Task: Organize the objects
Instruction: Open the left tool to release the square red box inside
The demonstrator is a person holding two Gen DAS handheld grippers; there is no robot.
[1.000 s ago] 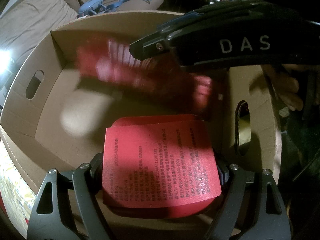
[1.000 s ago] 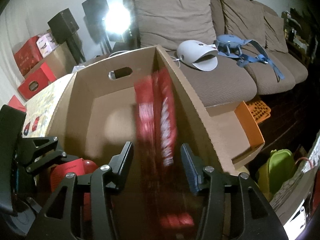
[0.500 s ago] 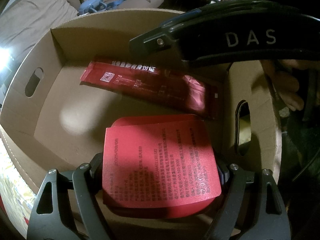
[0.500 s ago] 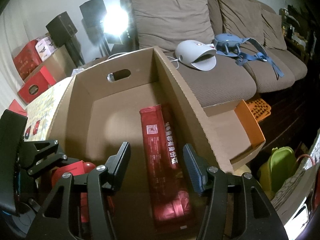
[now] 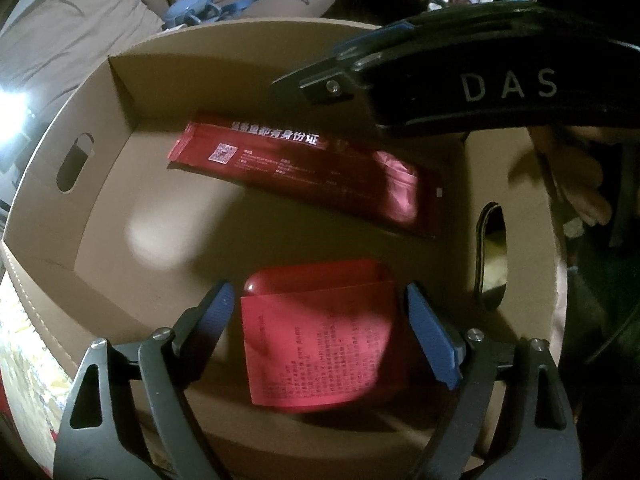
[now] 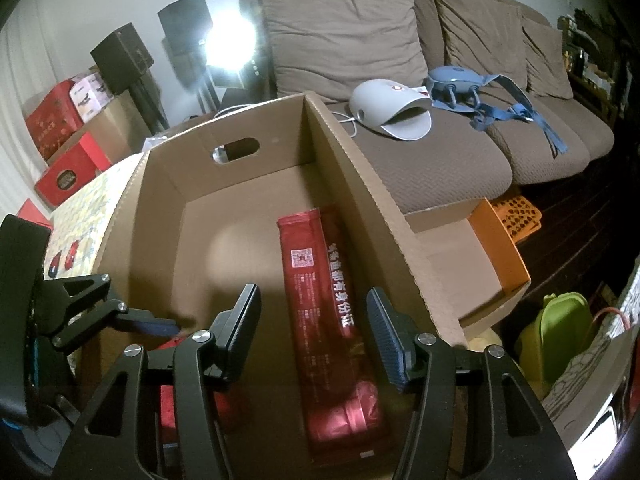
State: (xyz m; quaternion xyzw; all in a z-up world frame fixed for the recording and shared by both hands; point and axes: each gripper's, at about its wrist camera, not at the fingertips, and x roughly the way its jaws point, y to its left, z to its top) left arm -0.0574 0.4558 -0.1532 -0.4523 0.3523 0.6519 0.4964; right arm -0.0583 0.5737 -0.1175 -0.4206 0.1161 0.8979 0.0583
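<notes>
- At the left of the room, red gift boxes [image 6: 60, 120] are stacked by the wall, with a bright lamp [image 6: 230, 46] beside them.
- My left gripper [image 5: 316, 332] has just spread wider; its pads stand clear of the red pouch [image 5: 320, 340] on the floor of the cardboard box [image 6: 160, 208].
- My right gripper [image 6: 312, 332] hangs spread above the long red packet [image 6: 320, 300], which lies flat along the box's right wall.
- A brown sofa [image 6: 460, 152] stands behind, to the right.

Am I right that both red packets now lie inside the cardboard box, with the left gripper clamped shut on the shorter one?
Not quite: the left gripper stands open around the shorter red packet, pads clear, as the left wrist view shows. Both packets, including the long one, do lie in the cardboard box.
</notes>
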